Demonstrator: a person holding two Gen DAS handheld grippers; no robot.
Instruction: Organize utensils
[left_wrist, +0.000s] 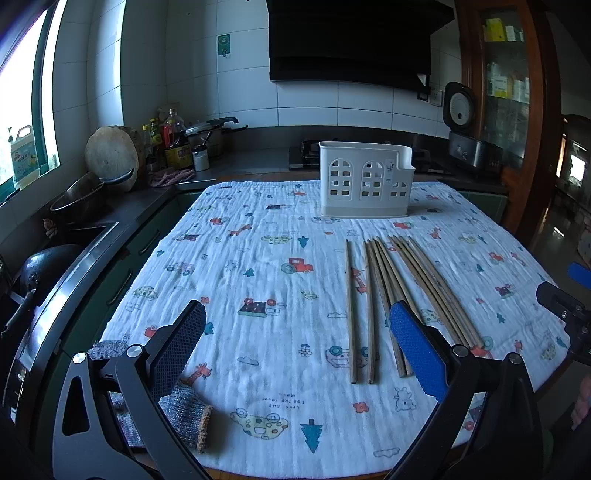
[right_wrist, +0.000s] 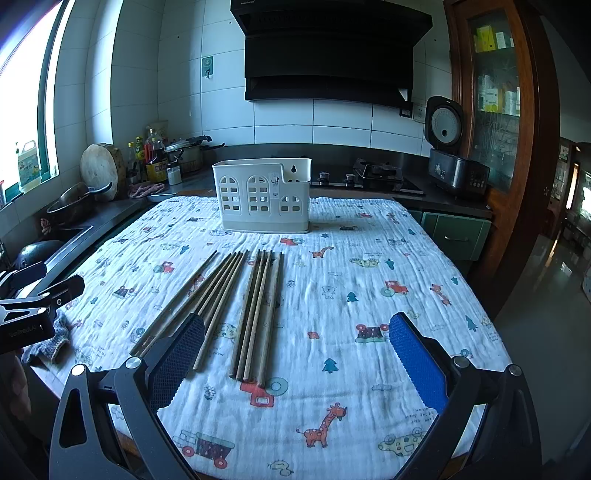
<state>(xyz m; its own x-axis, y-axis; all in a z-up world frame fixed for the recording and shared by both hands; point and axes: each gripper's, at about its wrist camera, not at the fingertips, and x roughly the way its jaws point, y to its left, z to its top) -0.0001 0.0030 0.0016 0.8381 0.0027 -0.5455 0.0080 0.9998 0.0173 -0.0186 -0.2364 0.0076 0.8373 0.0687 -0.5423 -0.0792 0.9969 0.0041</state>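
Several wooden chopsticks (left_wrist: 391, 295) lie side by side on a white cloth with cartoon prints (left_wrist: 258, 280); they also show in the right wrist view (right_wrist: 236, 306). A white perforated utensil holder (left_wrist: 364, 179) stands upright at the far edge of the cloth, also seen in the right wrist view (right_wrist: 264, 195). My left gripper (left_wrist: 299, 347) is open and empty, above the near edge, left of the chopsticks. My right gripper (right_wrist: 295, 354) is open and empty, above the chopsticks' near ends.
A grey knitted cloth (left_wrist: 184, 410) lies at the near left corner. A sink with a pan (left_wrist: 77, 199), a cutting board and bottles (left_wrist: 173, 144) line the left counter. A stove (right_wrist: 373, 175) and a rice cooker (right_wrist: 448, 147) stand behind the table.
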